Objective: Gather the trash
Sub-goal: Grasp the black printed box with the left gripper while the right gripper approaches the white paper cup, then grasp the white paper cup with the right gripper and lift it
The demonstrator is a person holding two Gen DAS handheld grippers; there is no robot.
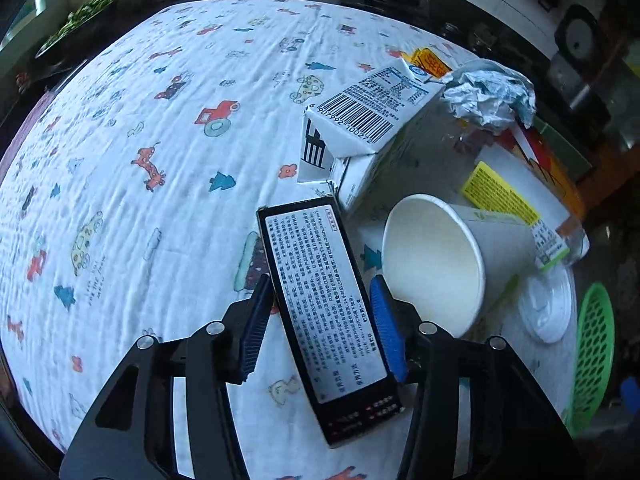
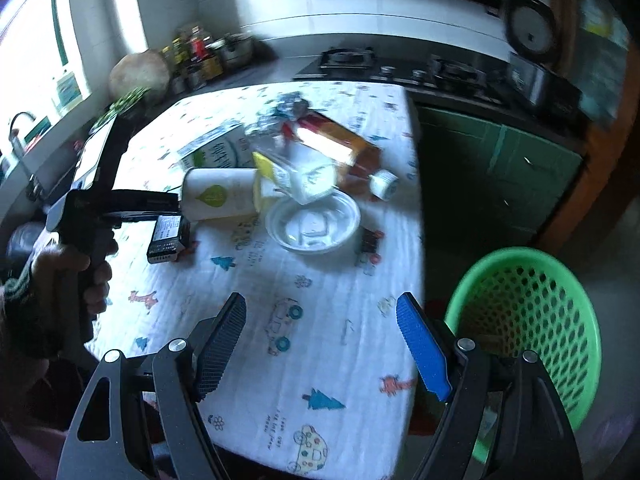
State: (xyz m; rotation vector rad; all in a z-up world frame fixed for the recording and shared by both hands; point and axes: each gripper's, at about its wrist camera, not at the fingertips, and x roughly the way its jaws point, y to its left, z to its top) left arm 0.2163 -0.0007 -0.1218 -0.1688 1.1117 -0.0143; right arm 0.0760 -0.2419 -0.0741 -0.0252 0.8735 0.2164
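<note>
A black box with a white printed label (image 1: pixel 328 300) lies between the blue pads of my left gripper (image 1: pixel 320 308); the jaws are closed against its sides. It also shows in the right wrist view (image 2: pixel 168 238). Behind it lie a milk carton (image 1: pixel 372 120), a white paper cup (image 1: pixel 436 260) on its side, crumpled foil (image 1: pixel 488 92) and a clear lid (image 1: pixel 548 308). My right gripper (image 2: pixel 320 344) is open and empty above the table's near edge. A green mesh basket (image 2: pixel 532 320) stands on the floor beside the table.
The table wears a white cloth with cartoon prints (image 1: pixel 160 160). A clear plastic bowl (image 2: pixel 312 224), an orange-red box (image 2: pixel 340 148) and a bottle cap (image 2: pixel 384 184) lie among the trash. A stove and counter (image 2: pixel 400 64) run behind the table.
</note>
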